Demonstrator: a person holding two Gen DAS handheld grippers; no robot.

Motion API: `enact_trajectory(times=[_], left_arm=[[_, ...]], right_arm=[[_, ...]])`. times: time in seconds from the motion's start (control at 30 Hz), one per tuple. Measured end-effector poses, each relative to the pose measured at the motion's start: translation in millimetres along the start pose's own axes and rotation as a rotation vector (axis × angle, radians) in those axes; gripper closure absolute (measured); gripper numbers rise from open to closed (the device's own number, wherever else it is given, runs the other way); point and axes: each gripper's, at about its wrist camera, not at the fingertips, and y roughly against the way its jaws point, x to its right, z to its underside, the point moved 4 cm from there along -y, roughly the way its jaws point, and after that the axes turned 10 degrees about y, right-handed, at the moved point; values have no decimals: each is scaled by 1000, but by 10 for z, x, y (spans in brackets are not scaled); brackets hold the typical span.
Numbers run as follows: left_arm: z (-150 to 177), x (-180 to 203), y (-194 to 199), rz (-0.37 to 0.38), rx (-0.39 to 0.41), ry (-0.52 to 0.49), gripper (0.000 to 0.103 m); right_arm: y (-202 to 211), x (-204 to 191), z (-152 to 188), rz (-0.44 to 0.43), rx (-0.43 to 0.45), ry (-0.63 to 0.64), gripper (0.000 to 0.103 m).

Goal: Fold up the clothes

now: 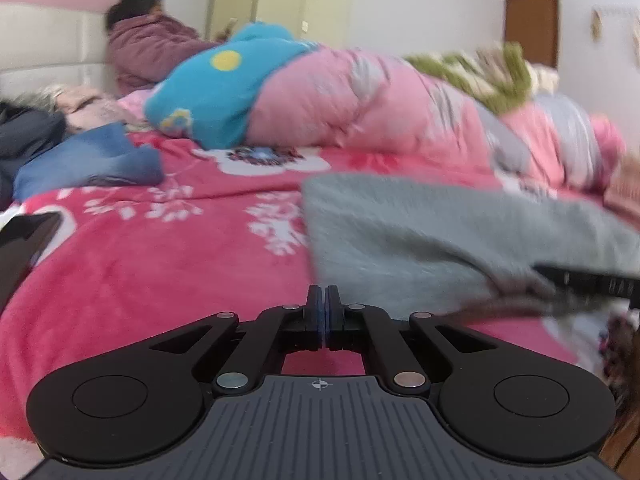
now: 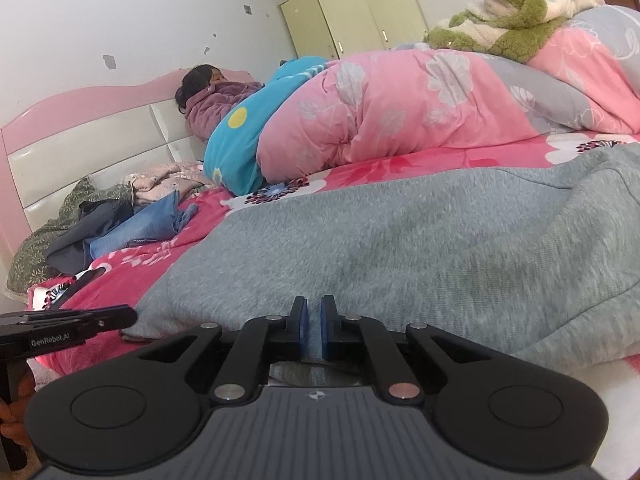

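Grey garment (image 2: 420, 248) lies spread on the pink floral blanket (image 2: 192, 216) covering the bed, near edge toward the cameras. Right gripper (image 2: 314, 330) is clamped on that near edge: grey knit fills the narrow gap between the blue pads (image 2: 303, 330) and bunches under the linkage. Left gripper (image 1: 323, 312) sits low over the bare blanket just beside the garment's left corner, jaws pressed together, pads touching, no cloth visible between them. Left view is motion-blurred; garment (image 1: 460, 240) shows only as a grey smear on the right of that view, with the right gripper's black body poking in at the far right edge. Right view is sharp and shows what the left doesn't: the knit texture, the full spread of the garment, and the left gripper entering from the lower left (image 2: 80, 322). Right view also shows a clothes pile (image 2: 120, 220) by the headboard: blue denim, dark fabric, a green patterned piece, pale pink fabric; in the left view only the denim (image 1: 92, 160) and a dark item read clearly. Behind the garment a rolled pink-and-grey quilt (image 2: 400, 116) runs across the bed, a blue quilt (image 2: 240, 140) beside it, a green-and-cream fleece (image 2: 508, 16) on top. A person (image 2: 212, 96) in a mauve jacket lies against the pink-and-white headboard (image 2: 92, 136). Cream wardrobe (image 2: 352, 16) against the far wall, doors closed, contents not visible. Brown door (image 1: 532, 24) shows only in the left view.
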Motion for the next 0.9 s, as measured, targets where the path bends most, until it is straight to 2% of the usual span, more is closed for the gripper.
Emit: enact_trajectory(times=[0.07,0.2,0.33,0.4,0.43,0.53,0.77,0.9], left_arm=[[-67,-46,69,-1,31,21,100],[-261,230,166,117,112,-10,99],[-240,749,-57,263,79,-104,97],[-140,938,-204,296,57,-148,96],[-66,983,-286,287,42,-167,96],[186,956,-519,200,-14,-204,95],[287,814,-528,226,17,-149,94],[285,781,-521,237,14,-129,94]], right_arm=[[0,4,2,-1,1,-5,99],[2,1,10,1,5,-6,99],[4,-9,4,7,5,-1,99],[8,-17,-5,10,1,4,99],[10,-21,-9,12,0,6,99],[15,-32,-23,17,-5,13,99],[56,-81,-137,32,-25,25,97],[147,-214,-326,16,24,58,96]])
